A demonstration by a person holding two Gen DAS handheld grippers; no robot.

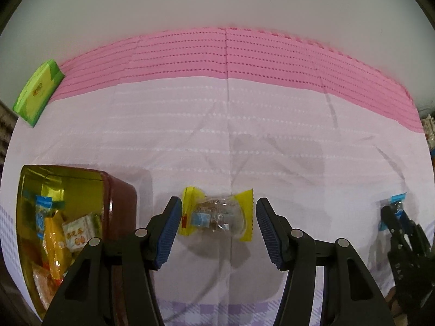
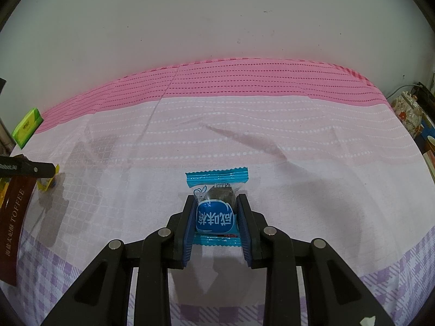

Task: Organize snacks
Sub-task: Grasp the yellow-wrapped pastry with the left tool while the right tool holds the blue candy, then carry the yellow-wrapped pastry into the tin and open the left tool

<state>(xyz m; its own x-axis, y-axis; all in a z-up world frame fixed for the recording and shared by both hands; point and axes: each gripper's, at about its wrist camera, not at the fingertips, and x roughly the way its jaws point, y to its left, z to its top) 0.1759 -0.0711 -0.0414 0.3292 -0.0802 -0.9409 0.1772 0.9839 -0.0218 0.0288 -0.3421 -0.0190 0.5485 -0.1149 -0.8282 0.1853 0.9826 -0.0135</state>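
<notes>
Left wrist view: the toffee tin, already part-filled, is the landmark. Just right of it the left gripper stands wide around the yellow-wrapped snack; it should close squarely across the middle. Well right of the tin, the right gripper pinches the blue-wrapped snack; lift gently.

On the bed lay two loose wrapped snacks: one yellow-ended packet and one blue-ended packet. One gold-lined toffee tin stood at the bed's left edge, holding several packets too heaped to count. One green box sat at the far left corner. Two claws were in view, the left claw and the right claw.
</notes>
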